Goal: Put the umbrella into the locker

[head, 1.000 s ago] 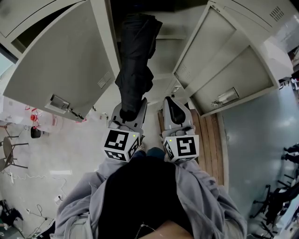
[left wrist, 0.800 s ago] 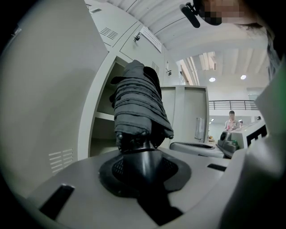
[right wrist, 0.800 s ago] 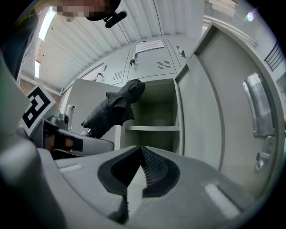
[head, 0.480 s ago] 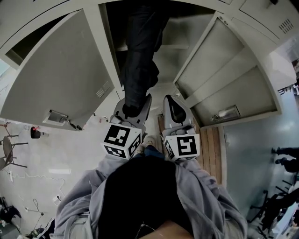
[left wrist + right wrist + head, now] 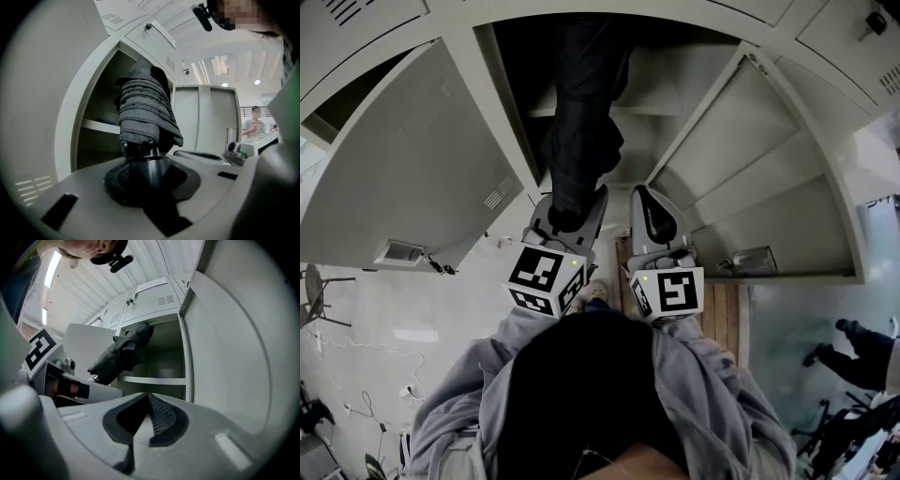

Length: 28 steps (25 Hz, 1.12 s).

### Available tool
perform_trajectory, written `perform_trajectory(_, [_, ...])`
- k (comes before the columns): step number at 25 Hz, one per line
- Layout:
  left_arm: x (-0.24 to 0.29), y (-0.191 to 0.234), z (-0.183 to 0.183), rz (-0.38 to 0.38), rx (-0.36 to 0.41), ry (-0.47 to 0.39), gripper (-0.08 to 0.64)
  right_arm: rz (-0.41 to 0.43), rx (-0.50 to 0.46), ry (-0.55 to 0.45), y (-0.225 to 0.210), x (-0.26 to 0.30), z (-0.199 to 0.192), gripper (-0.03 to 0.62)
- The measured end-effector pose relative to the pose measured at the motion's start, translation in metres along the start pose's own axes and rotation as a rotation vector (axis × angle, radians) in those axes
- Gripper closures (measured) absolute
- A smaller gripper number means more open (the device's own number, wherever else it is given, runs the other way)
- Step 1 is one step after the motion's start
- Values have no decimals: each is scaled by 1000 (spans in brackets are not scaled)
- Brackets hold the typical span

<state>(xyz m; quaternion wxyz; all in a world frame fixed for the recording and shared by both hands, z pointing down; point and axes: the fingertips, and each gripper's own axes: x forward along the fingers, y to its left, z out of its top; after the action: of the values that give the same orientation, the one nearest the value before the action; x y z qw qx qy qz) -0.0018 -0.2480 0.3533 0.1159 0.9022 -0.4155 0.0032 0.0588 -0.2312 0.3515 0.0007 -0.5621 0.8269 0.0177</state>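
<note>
**Umbrella at the locker's threshold.** A folded black umbrella (image 5: 581,122) heads into an open locker (image 5: 675,84), carried by the left tool (image 5: 572,204), whose jaws are clamped on the umbrella's dark handle end. The canopy rises straight ahead of that tool. Its far end appears just inside the dark compartment mouth, level with the space above the shelf (image 5: 649,109). The right tool (image 5: 652,214) sits just beside the left one, on its right, jaws closed together with nothing between them. The umbrella stands off to its left, apart from it. The left door (image 5: 422,159) and right door (image 5: 769,178) hang wide to either side of the two tools.

The step in hand looks like the carry-in: the umbrella is at the opening but not yet set down. The next move likely calls for pushing the left tool further forward until the bundle rests inside. The loose folds need to stay clear of the door edges before the jaws ease apart.

Compared with a second ago, both tools are nearer the locker and still side by side. The umbrella's tip sits deeper in the opening, the doors fill more of the head view, and the left tool's grip is unchanged.
</note>
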Motion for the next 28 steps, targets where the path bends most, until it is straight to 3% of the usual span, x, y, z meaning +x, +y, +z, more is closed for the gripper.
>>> perform_trajectory(18, [20, 0, -12, 26, 22, 25, 491, 64, 18, -6, -7, 22, -5, 589])
perform_trajectory(25, [21, 8, -27, 30, -111, 58, 491, 72, 17, 1, -6, 22, -5, 589])
perform_trajectory(28, [22, 15, -23, 45, -113, 71, 491, 66, 28, -11, -8, 22, -3, 589])
